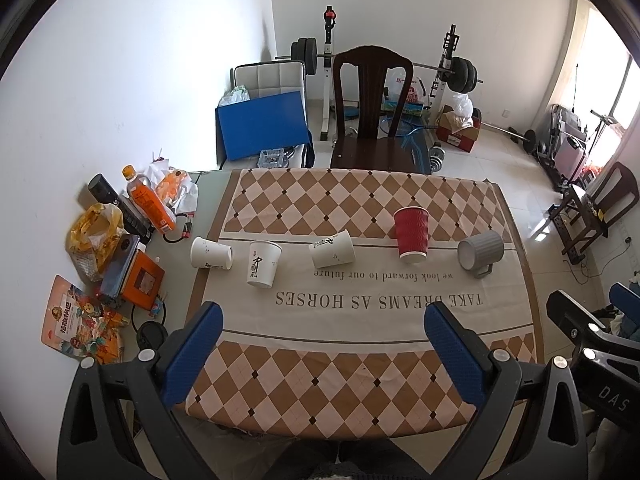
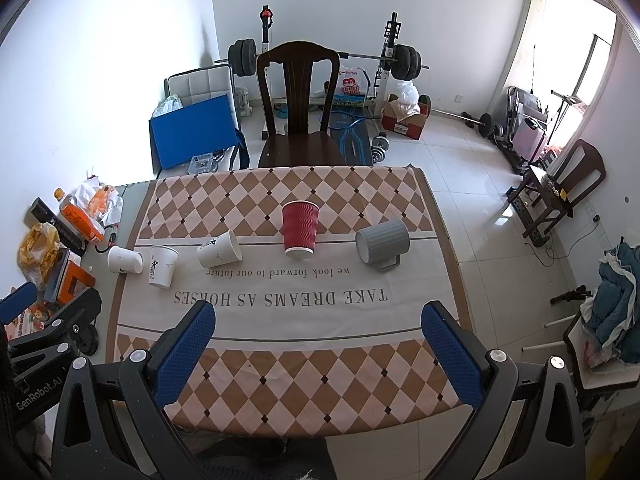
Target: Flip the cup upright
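Several cups stand in a row across the tablecloth (image 1: 360, 320). A red ribbed paper cup (image 1: 411, 233) (image 2: 300, 229) stands upright. A grey mug (image 1: 480, 252) (image 2: 382, 245) lies on its side with its handle down. A white paper cup (image 1: 332, 249) (image 2: 219, 254) lies on its side. Another white paper cup (image 1: 263, 263) (image 2: 162, 266) stands upright. A third white cup (image 1: 211, 253) (image 2: 125, 260) lies on its side at the cloth's left edge. My left gripper (image 1: 323, 316) and right gripper (image 2: 318, 314) are open and empty, above the table's near edge.
Clutter sits on the table's left side: an orange bottle (image 1: 148, 200), a yellow bag (image 1: 96, 232), snack packets (image 1: 80, 324) and boxes (image 1: 142, 280). A dark wooden chair (image 1: 372, 120) stands behind the table. Weight equipment (image 1: 452, 72) lines the back wall.
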A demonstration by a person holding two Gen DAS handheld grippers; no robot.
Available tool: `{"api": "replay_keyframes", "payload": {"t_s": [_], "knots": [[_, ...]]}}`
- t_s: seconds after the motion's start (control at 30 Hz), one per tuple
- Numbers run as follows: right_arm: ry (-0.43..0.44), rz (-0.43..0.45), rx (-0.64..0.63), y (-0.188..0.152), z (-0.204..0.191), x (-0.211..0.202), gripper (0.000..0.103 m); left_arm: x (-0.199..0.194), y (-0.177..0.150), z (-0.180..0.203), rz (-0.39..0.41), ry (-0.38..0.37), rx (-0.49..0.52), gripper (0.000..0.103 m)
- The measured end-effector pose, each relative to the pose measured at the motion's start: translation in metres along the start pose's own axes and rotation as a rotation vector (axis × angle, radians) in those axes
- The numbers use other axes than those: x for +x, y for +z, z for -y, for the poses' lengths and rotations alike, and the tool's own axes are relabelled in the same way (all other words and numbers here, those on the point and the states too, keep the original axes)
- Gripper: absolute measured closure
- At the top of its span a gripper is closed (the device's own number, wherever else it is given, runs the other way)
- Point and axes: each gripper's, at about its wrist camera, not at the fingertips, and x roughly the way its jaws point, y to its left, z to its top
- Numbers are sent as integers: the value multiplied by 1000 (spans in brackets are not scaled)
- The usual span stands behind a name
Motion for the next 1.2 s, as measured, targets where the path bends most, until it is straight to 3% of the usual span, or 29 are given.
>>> {"api": "replay_keyframes", "payload": {"t_s": [0.93,1.03,1.2], "knots": [[6,-1,16,3,-7,-6,0,-3,0,1,8,-2,4,0],[-7,-11,32,11,-34,-30,0,2,6,-3,-13,-11,3,0],[-42,-83,73,10,-47,18,0,49,9,-15,-76,20,32,0]]}}
